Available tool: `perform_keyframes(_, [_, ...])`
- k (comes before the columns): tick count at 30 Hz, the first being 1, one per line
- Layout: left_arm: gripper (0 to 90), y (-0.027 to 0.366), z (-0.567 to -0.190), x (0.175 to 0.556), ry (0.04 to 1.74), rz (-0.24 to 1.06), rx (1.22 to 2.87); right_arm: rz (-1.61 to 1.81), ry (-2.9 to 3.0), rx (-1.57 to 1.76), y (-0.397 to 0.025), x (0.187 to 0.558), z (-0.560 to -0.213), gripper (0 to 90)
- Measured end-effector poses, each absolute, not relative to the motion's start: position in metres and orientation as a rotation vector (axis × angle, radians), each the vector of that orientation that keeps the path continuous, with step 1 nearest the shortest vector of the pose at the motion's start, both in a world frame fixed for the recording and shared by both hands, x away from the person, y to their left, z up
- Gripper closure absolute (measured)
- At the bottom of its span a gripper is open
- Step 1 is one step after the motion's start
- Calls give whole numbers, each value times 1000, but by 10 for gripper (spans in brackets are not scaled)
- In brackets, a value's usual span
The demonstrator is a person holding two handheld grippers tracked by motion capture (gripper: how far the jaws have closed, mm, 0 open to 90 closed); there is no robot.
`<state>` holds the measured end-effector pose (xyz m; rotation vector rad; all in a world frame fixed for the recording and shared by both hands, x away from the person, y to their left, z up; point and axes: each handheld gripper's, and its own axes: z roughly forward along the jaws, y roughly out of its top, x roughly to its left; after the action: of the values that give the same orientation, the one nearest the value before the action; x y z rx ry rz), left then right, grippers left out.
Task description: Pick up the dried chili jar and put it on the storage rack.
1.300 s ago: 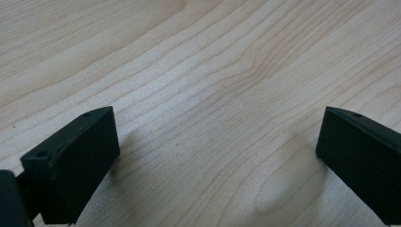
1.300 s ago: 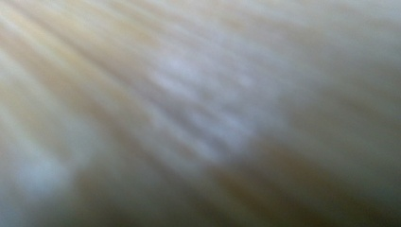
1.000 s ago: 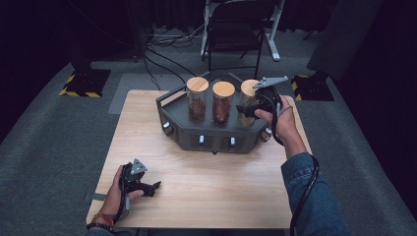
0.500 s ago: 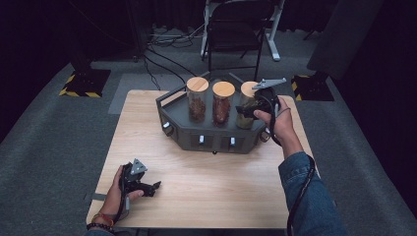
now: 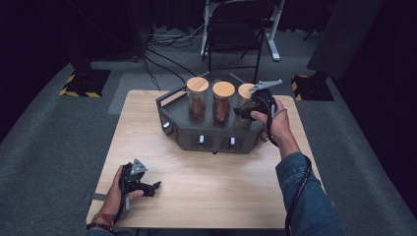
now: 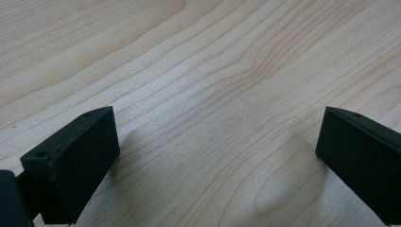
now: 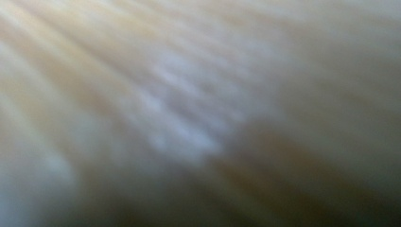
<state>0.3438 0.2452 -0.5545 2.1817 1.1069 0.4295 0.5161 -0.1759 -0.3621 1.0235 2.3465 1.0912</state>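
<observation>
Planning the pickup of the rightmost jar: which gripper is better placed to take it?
Right. The right gripper is already at the rightmost jar on the dark tray; the left gripper rests open on the table's near corner.

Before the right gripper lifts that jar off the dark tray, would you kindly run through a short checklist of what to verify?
1. Right gripper is at the right jar: ok, it sits against the jar's side.
2. Jaws are firmly closed on the jar: cannot tell; the right gripper view is a pale blur at close range.
3. The jar stands upright on the tray: ok.
4. The middle jar is apart from the right one: ok, a gap shows.
5. Left gripper is out of the way: ok, open, low over the table near its front left corner.
</observation>
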Motion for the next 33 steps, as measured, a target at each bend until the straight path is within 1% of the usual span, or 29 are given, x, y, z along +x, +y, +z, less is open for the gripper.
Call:
perform_keyframes(8, [0, 245, -554, 344, 1107, 430, 2181, 1143, 2329, 1053, -182, 517, -366, 244])
perform_keyframes(26, [0, 245, -554, 344, 1107, 430, 2181, 1140, 2314, 1056, -181, 516, -366, 240])
perform_keyframes(29, [0, 245, -554, 344, 1107, 430, 2182, 1129, 2301, 1060, -181, 516, -365, 198])
perform_keyframes(31, [0, 245, -554, 344, 1107, 430, 2181, 1130, 2287, 1073, -181, 516, -367, 140])
perform_keyframes(33, [0, 245, -554, 344, 1107, 430, 2181, 1129, 2288, 1083, -181, 516, -368, 109])
